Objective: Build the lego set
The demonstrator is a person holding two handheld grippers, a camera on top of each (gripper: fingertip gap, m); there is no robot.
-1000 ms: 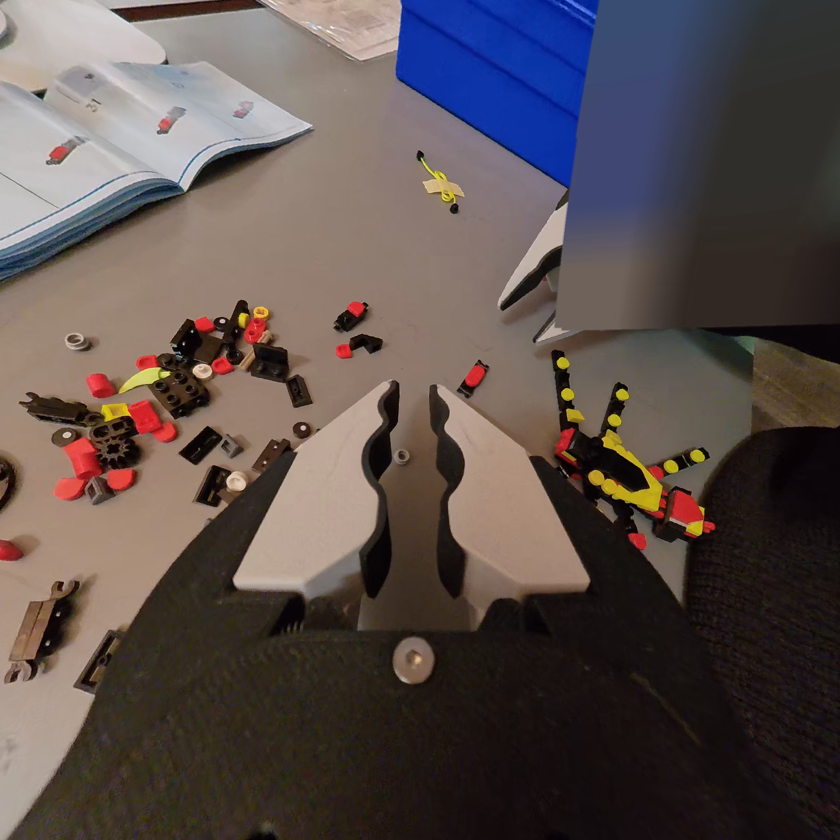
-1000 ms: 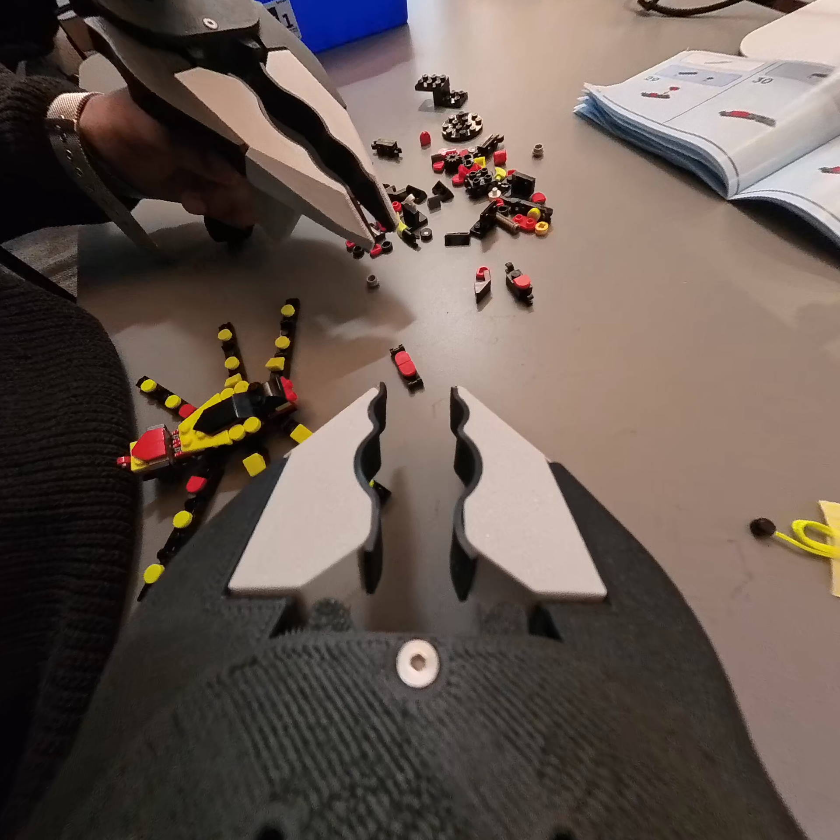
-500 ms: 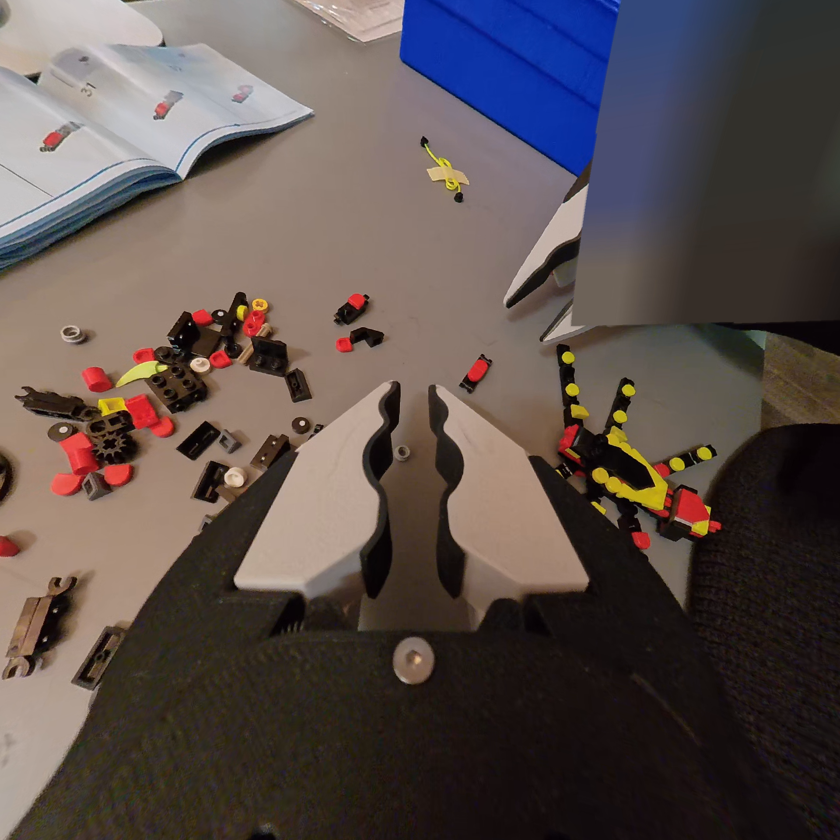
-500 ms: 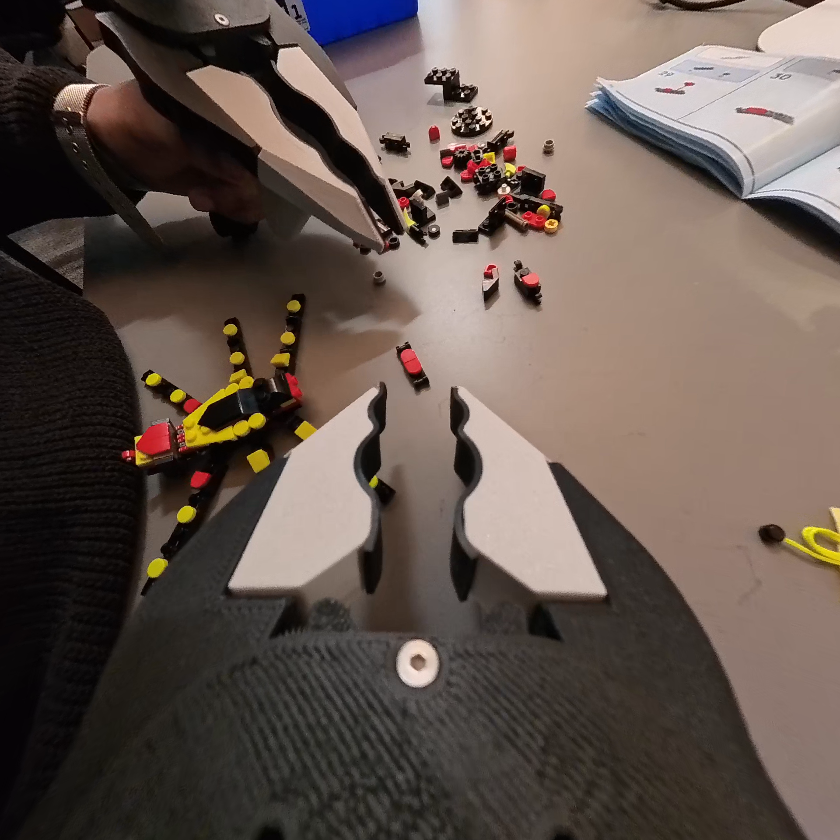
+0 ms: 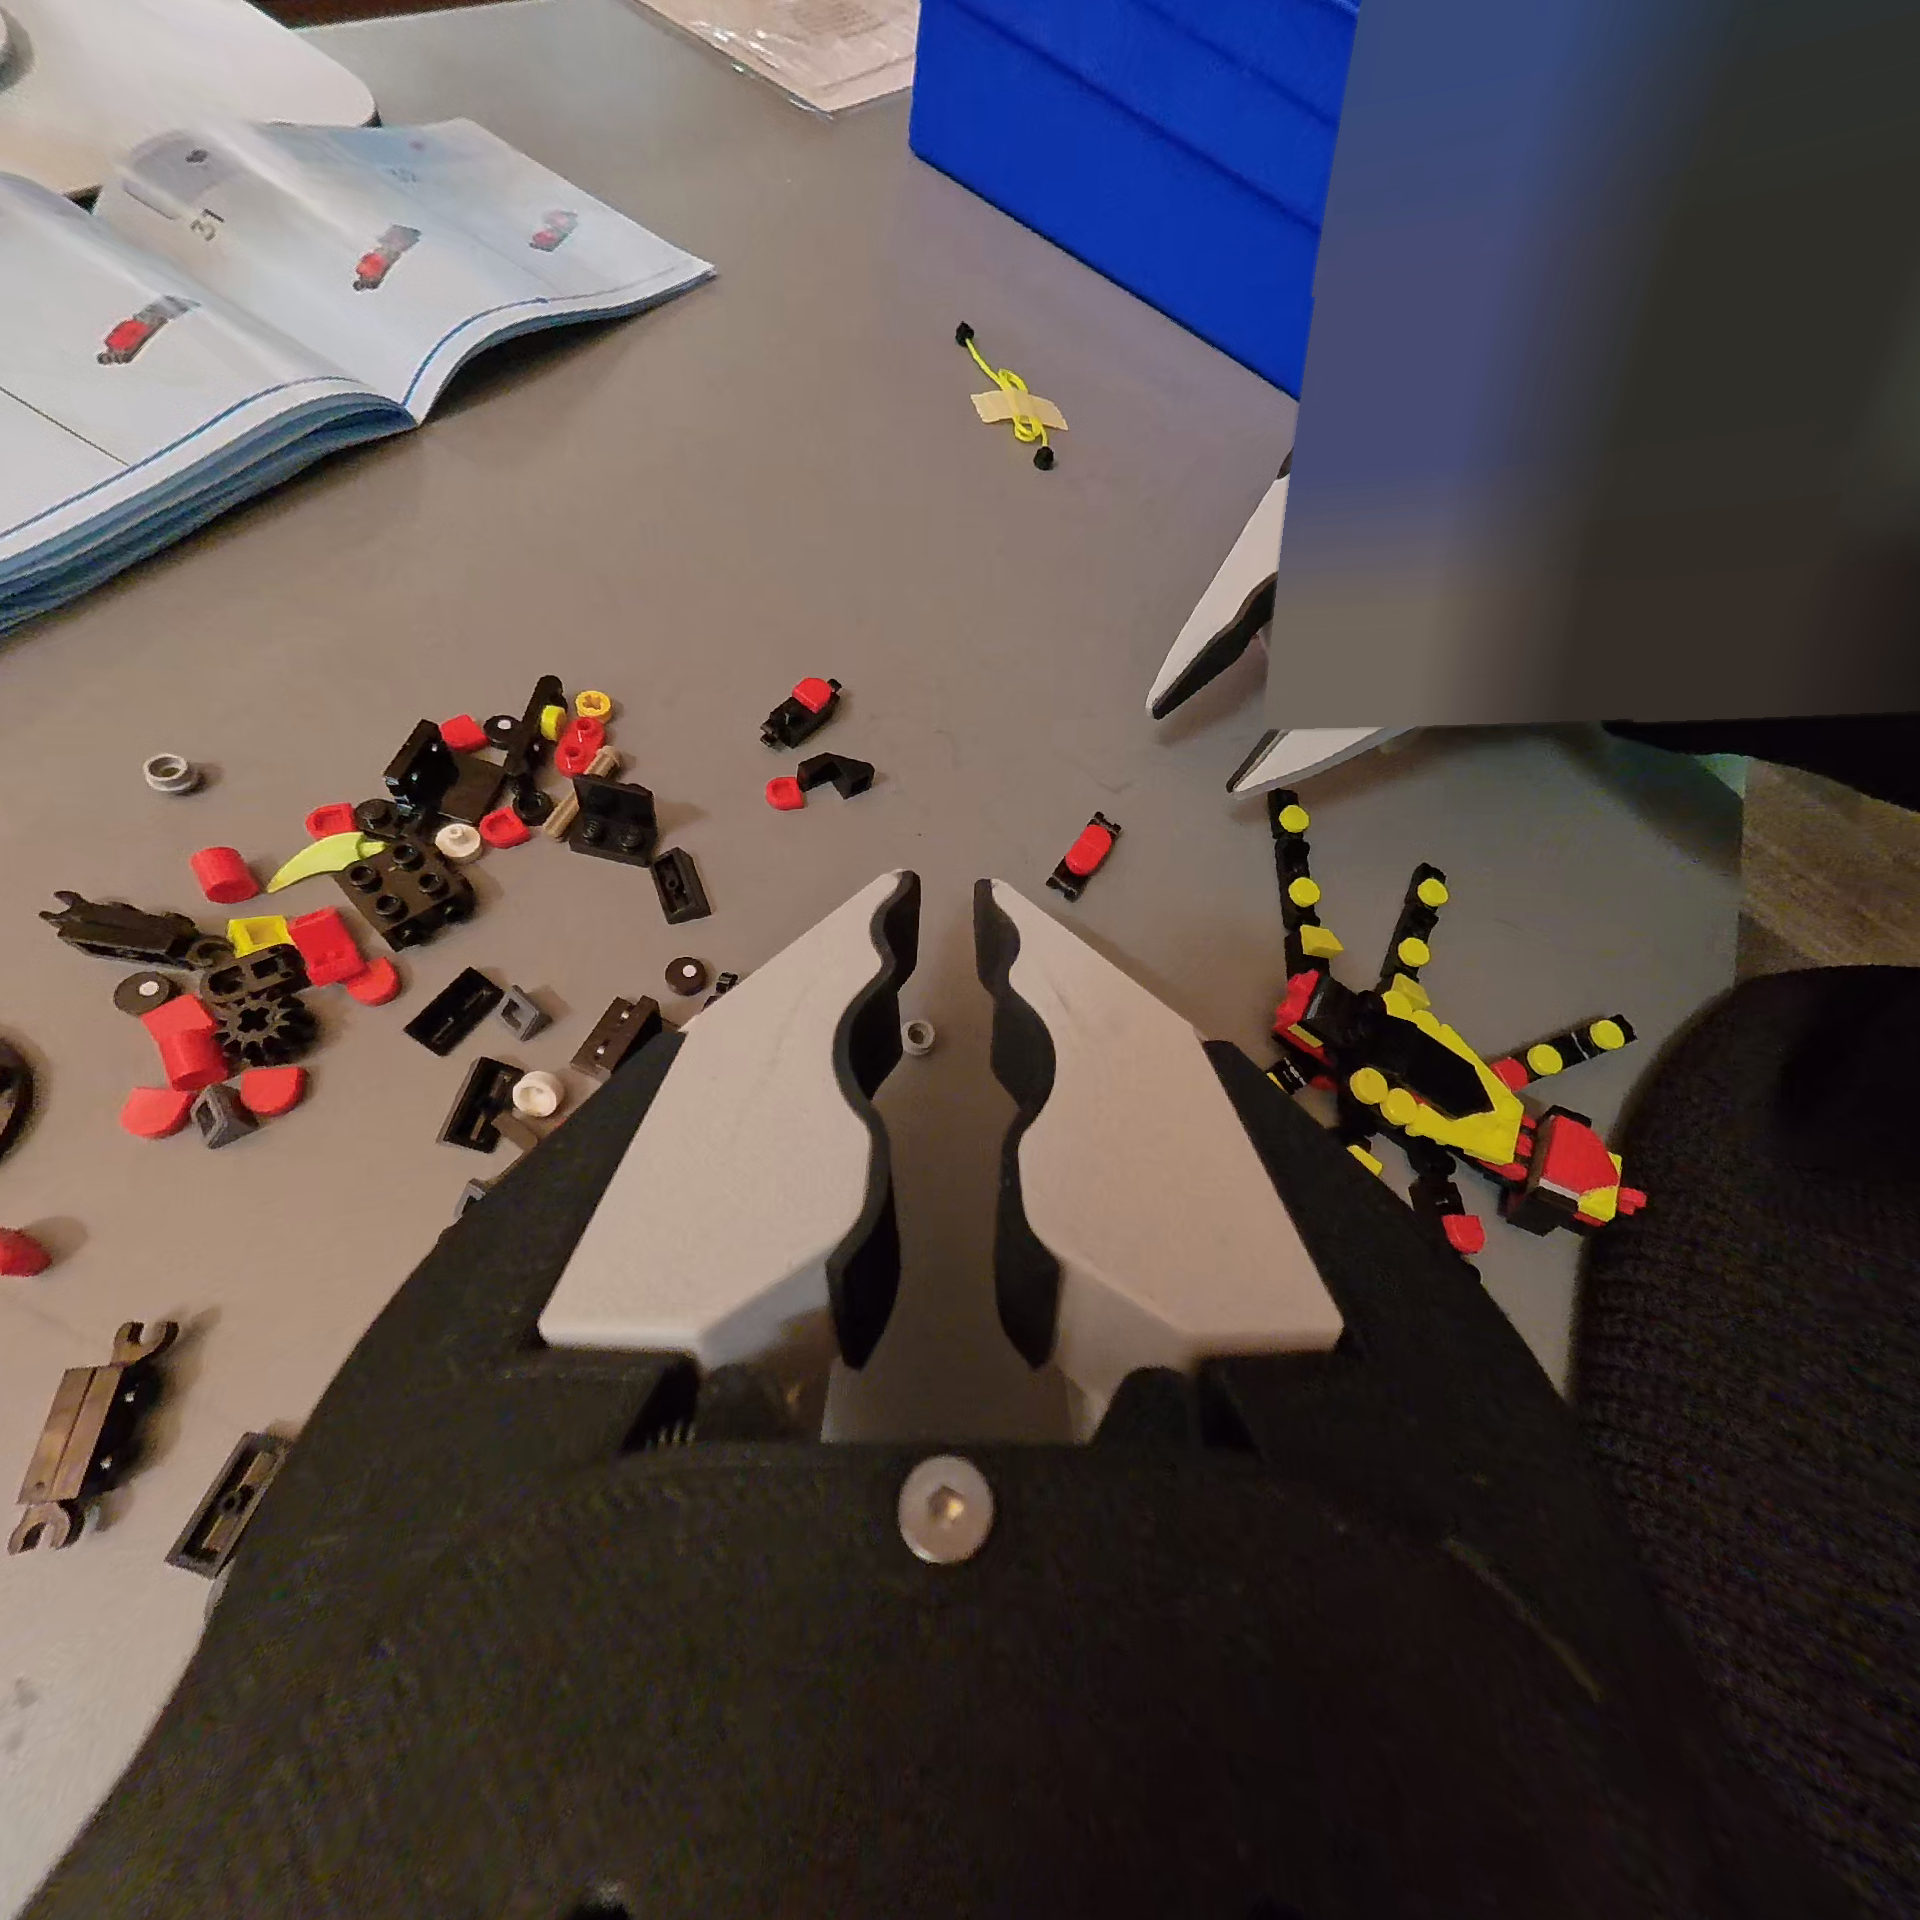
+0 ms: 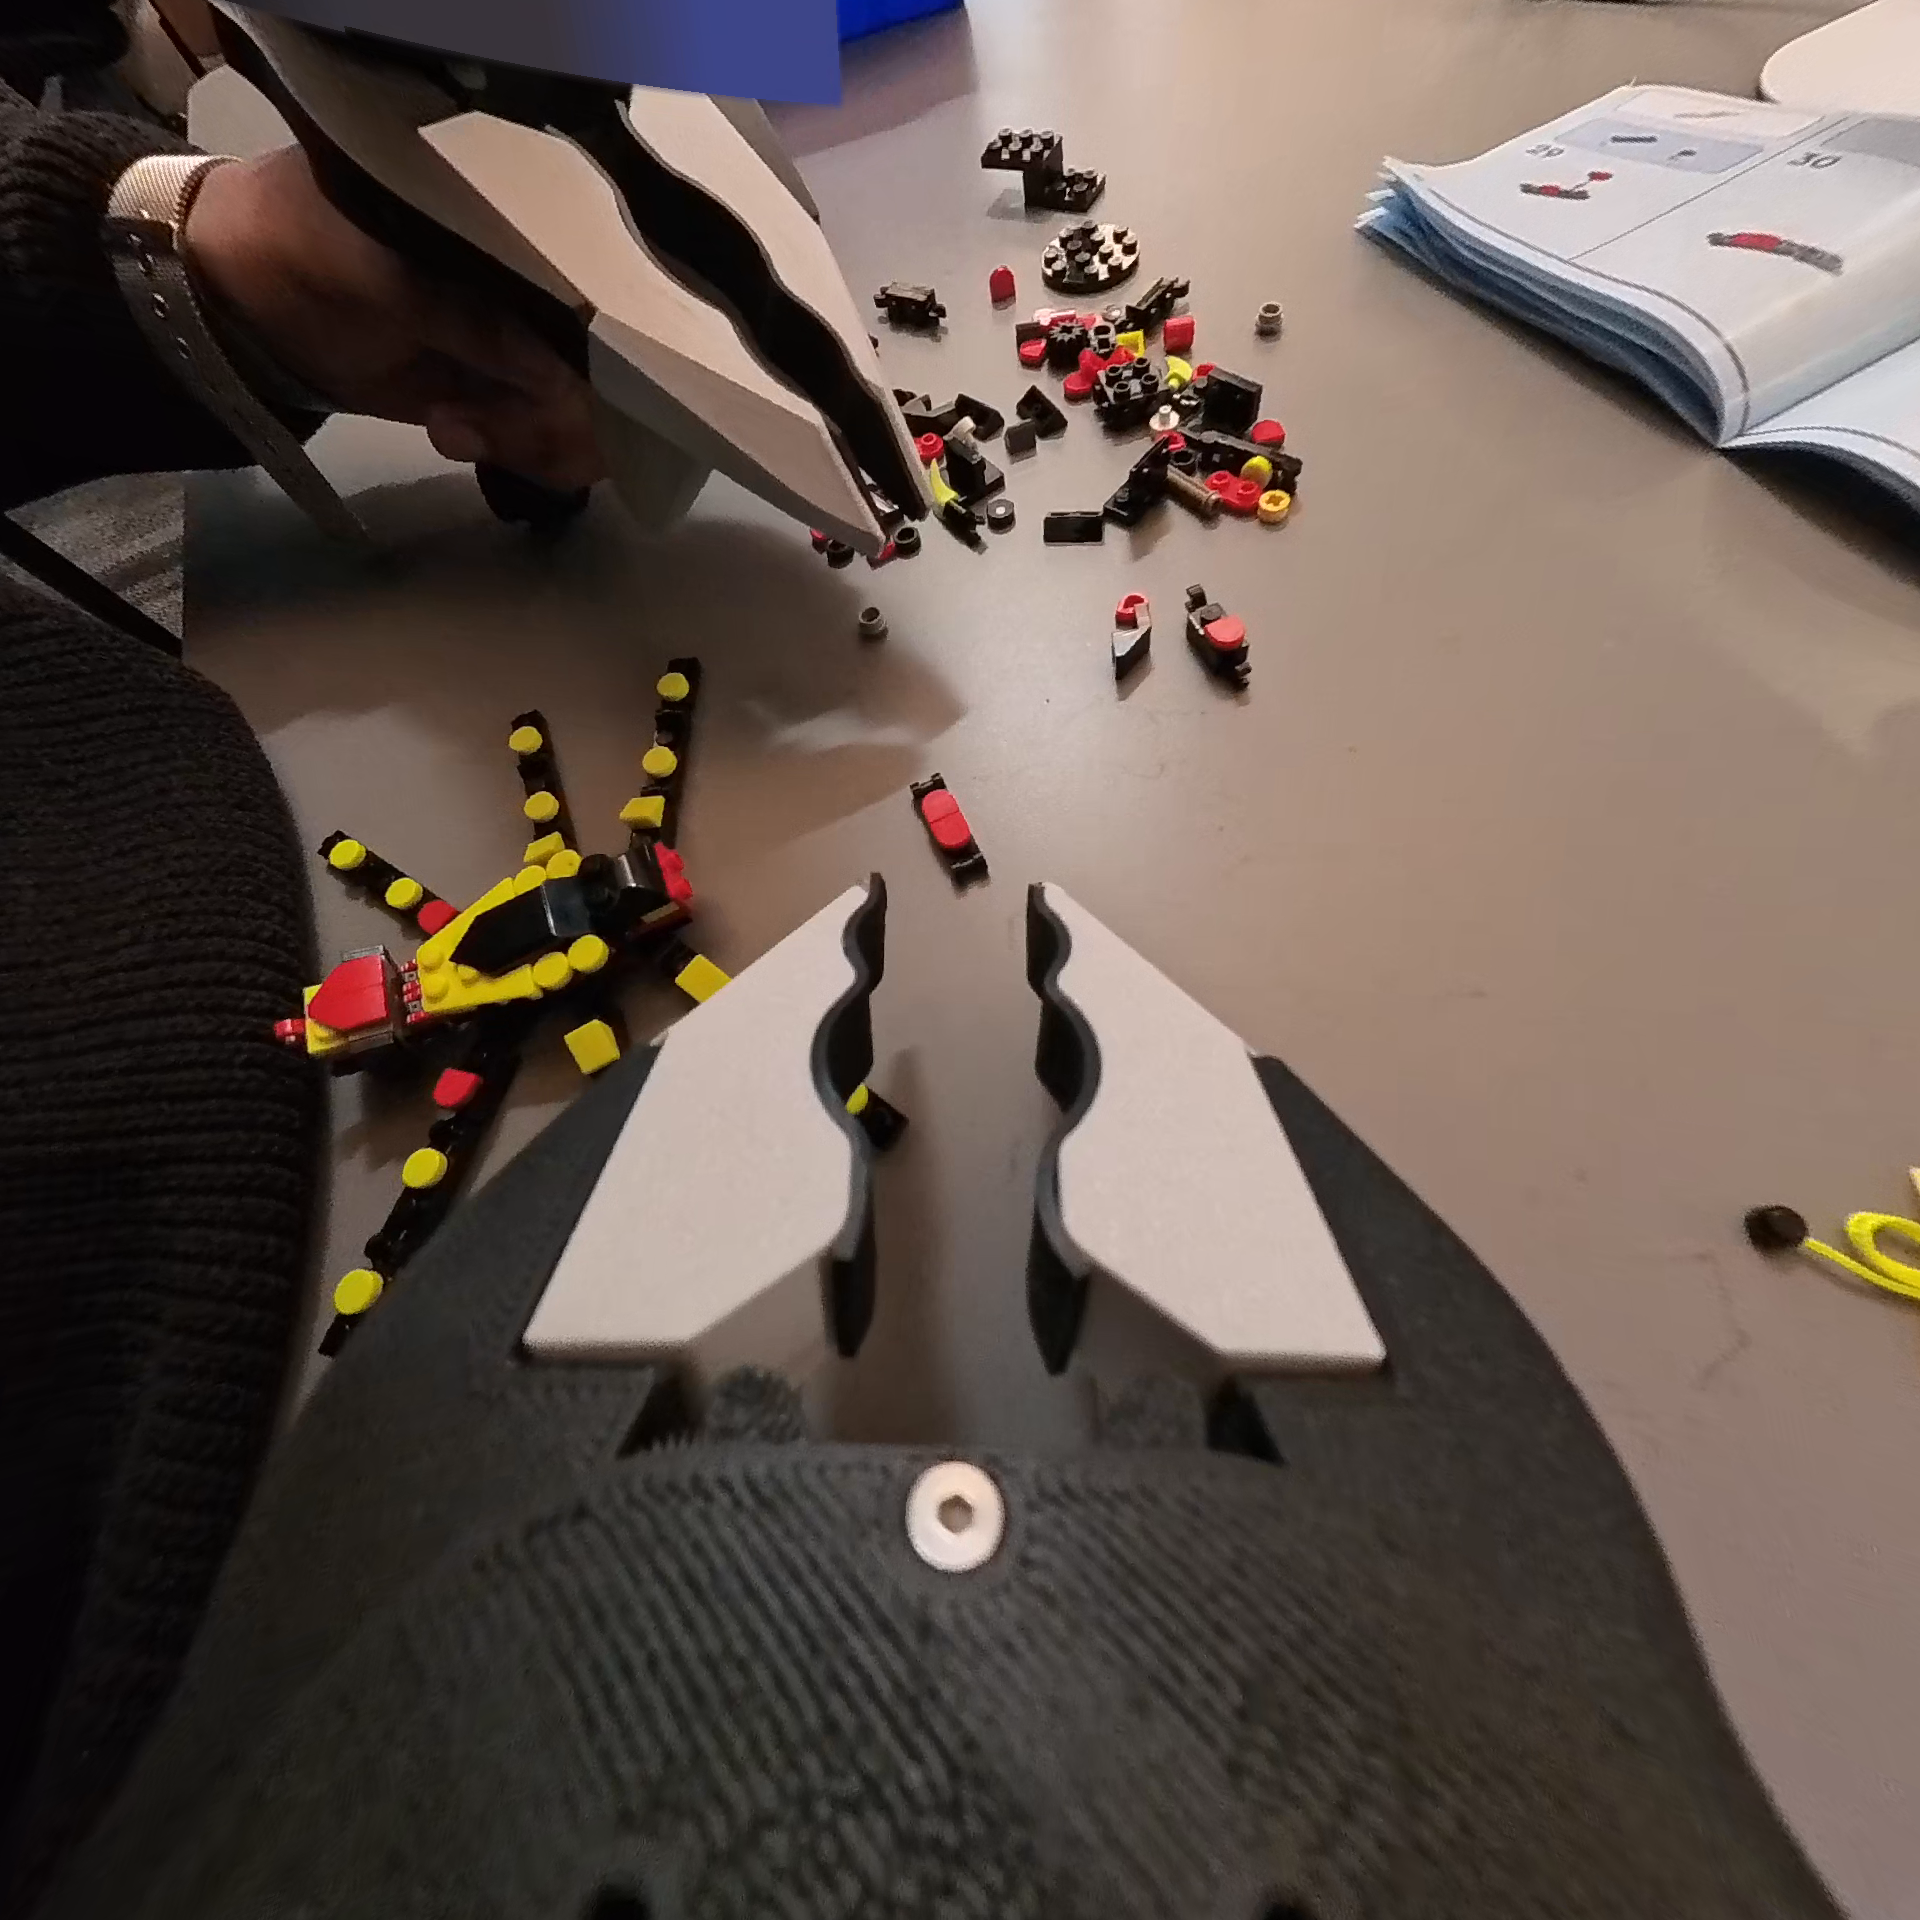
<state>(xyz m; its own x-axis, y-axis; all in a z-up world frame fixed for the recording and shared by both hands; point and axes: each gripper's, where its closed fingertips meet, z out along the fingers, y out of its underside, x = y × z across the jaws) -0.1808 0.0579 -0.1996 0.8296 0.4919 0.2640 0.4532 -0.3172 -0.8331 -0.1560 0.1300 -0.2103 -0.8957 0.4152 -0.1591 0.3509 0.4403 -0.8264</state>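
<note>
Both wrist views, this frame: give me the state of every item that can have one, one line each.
Left tool: open, empty, above a small grey round piece.
Right tool: open, empty.
Instruction booklet: lying open on the table.
Spider model: partly built, resting on the table.
Loose pieces: scattered, unassembled.
Red and black piece: lying alone, just ahead of the right tool.
Yellow string: bundled, taped.

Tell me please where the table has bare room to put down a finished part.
Bare grey table lies between the instruction booklet, the yellow cord and the loose brick pile. A smaller patch separates the booklet from the blue bin. It is crowded around the pile and the spider model.
</note>
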